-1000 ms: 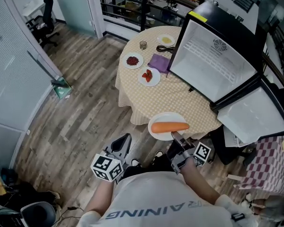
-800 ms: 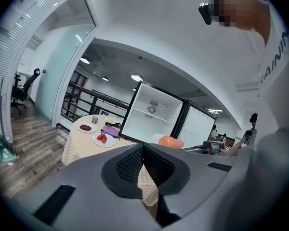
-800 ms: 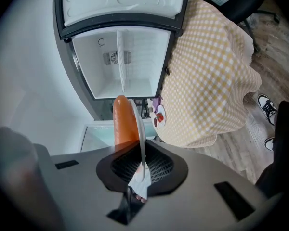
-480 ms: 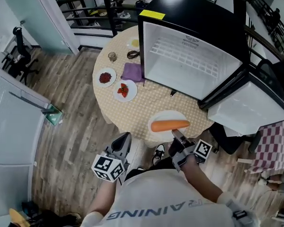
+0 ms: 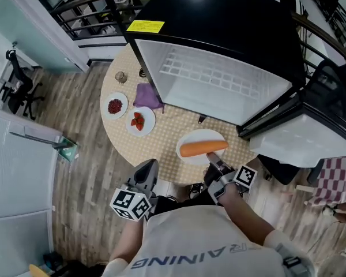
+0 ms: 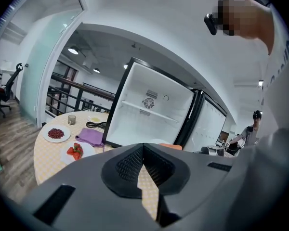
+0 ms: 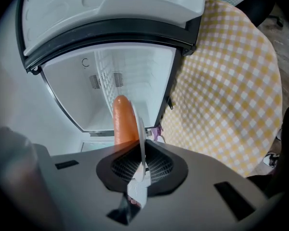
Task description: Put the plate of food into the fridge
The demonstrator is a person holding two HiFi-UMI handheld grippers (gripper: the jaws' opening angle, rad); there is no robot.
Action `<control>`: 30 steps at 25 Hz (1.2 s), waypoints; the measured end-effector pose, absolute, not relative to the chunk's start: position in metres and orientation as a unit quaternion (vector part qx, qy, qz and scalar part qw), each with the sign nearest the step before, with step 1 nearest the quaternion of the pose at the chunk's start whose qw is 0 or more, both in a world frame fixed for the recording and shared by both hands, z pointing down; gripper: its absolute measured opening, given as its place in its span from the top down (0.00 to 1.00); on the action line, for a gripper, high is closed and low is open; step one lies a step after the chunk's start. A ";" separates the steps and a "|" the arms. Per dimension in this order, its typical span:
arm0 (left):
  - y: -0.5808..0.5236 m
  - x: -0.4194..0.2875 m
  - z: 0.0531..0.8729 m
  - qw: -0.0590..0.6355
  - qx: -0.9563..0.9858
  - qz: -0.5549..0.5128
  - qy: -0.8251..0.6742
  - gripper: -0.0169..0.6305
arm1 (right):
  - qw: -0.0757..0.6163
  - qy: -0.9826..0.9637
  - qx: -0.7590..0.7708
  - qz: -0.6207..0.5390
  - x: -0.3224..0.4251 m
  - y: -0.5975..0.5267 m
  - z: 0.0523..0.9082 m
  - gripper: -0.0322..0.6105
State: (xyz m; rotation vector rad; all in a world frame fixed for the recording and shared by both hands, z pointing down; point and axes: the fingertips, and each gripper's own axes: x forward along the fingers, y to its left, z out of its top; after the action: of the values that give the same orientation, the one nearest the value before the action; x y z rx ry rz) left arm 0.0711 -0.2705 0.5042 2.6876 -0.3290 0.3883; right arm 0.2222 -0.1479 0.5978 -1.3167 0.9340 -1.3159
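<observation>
A white plate (image 5: 191,139) with an orange carrot (image 5: 203,148) on it hangs over the near edge of the round table (image 5: 167,149), just in front of the open fridge (image 5: 219,85). My right gripper (image 5: 215,165) is shut on the plate's near rim. In the right gripper view the plate (image 7: 141,134) shows edge-on between the pads, the carrot (image 7: 124,119) beside it and the white fridge interior (image 7: 82,95) behind. My left gripper (image 5: 151,165) hangs below the table edge, shut with nothing in it; its jaws (image 6: 143,150) meet in a seam.
On the yellow checked cloth lie a plate of strawberries (image 5: 139,120), a plate of red bits (image 5: 115,106), a purple cloth (image 5: 146,96) and a small glass (image 5: 121,77). The fridge door (image 5: 311,140) stands swung open at the right. Railings run behind the table.
The table and fridge have come nearer in the head view, and the held plate with the carrot now sits closer to the fridge opening. Both grippers keep their state.
</observation>
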 end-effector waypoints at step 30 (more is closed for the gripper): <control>-0.339 0.074 0.529 0.227 0.957 0.159 -0.085 0.96 | 0.536 0.235 -0.667 -0.462 0.381 -0.300 0.651 0.89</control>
State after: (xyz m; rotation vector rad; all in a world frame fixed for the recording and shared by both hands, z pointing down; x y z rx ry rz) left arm 0.0744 -0.3387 0.5287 2.6377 -0.2330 0.4392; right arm 0.3812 -0.2996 0.6510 -1.5874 0.5600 -1.0997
